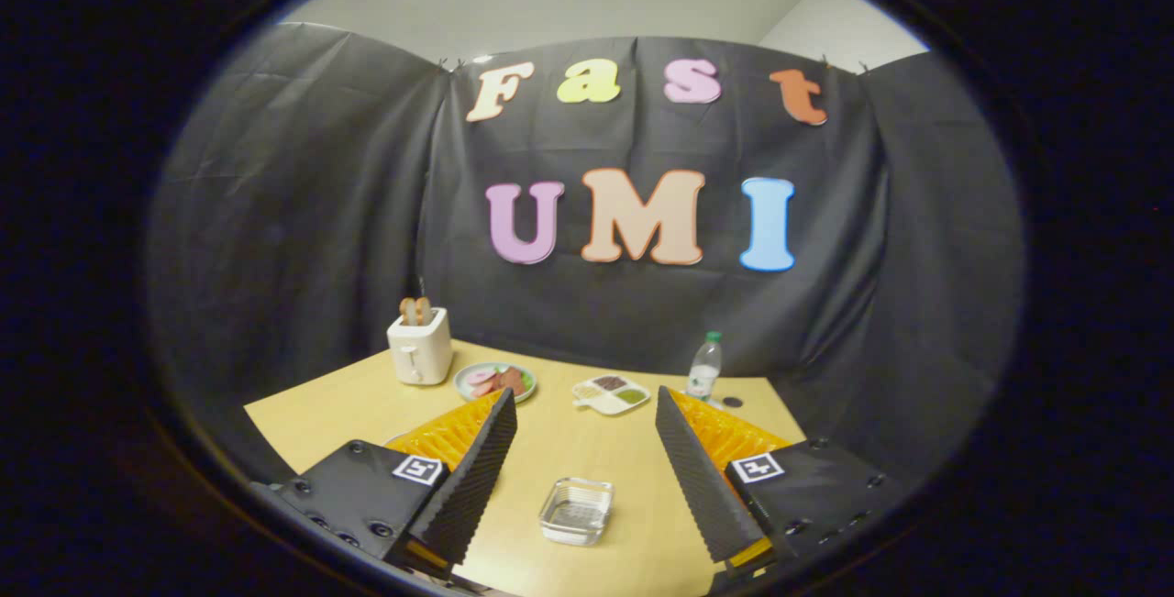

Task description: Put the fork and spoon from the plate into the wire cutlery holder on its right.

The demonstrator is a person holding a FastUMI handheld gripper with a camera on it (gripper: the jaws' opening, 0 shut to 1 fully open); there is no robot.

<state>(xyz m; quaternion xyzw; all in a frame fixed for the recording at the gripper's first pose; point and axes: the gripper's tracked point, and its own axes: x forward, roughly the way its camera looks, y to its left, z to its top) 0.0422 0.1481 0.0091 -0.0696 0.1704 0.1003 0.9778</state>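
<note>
My gripper (585, 395) hangs above a light wooden table (559, 450), open, and nothing is held between its fingers. Low down in the gap between the two fingers, a small square clear glass dish (576, 511) sits on the table. Beyond the fingertips, near the table's far edge, lies a round plate (495, 381) with slices of food on it. Just right of that plate is a white sectioned dish (611, 393) with small portions in its compartments.
A white toaster (420, 347) with two slices of bread stands at the far left of the table. At the far right stands a clear bottle (704, 367) with a green cap, and a small dark disc (732, 402) lies beside it. Black cloth walls close in the table's far sides.
</note>
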